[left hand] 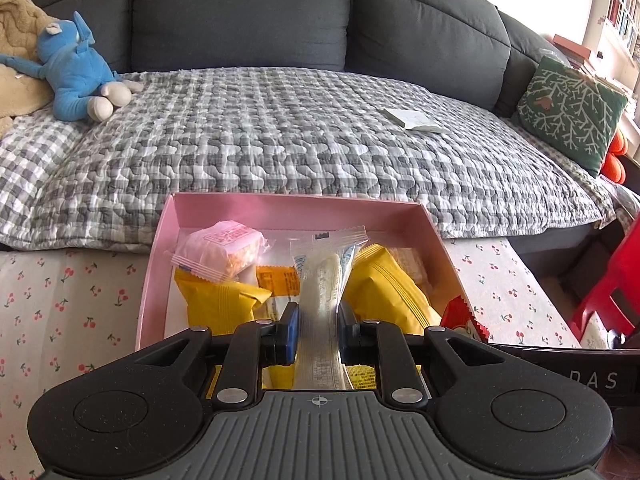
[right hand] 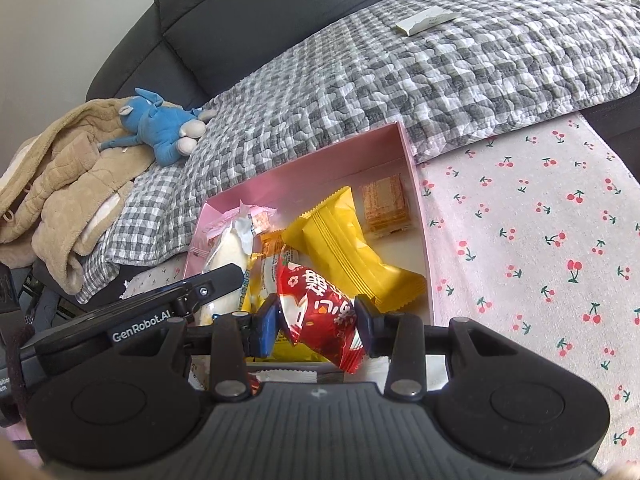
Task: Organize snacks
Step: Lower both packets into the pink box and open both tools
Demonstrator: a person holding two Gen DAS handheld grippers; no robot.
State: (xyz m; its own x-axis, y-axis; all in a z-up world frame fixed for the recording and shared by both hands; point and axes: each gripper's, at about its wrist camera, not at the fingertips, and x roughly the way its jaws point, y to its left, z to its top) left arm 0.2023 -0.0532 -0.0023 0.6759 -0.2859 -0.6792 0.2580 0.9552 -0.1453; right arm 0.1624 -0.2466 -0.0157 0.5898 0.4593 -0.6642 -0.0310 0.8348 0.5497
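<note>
the left gripper (left hand: 318,332) pinches a clear plastic packet with a pale snack inside (left hand: 320,300), held upright over the shallow pink cardboard box (left hand: 280,206). the right gripper (right hand: 316,326) pinches a shiny red foil snack packet (right hand: 320,312) above the box's near edge. yellow wrappers (right hand: 348,248) lie inside the box. beyond, a grey checked quilt (left hand: 300,132) covers the dark sofa (left hand: 240,12).

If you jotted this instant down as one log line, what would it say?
left gripper: shut on clear white snack packet | right gripper: shut on red snack packet | both over pink box | phase: placing snacks
</note>
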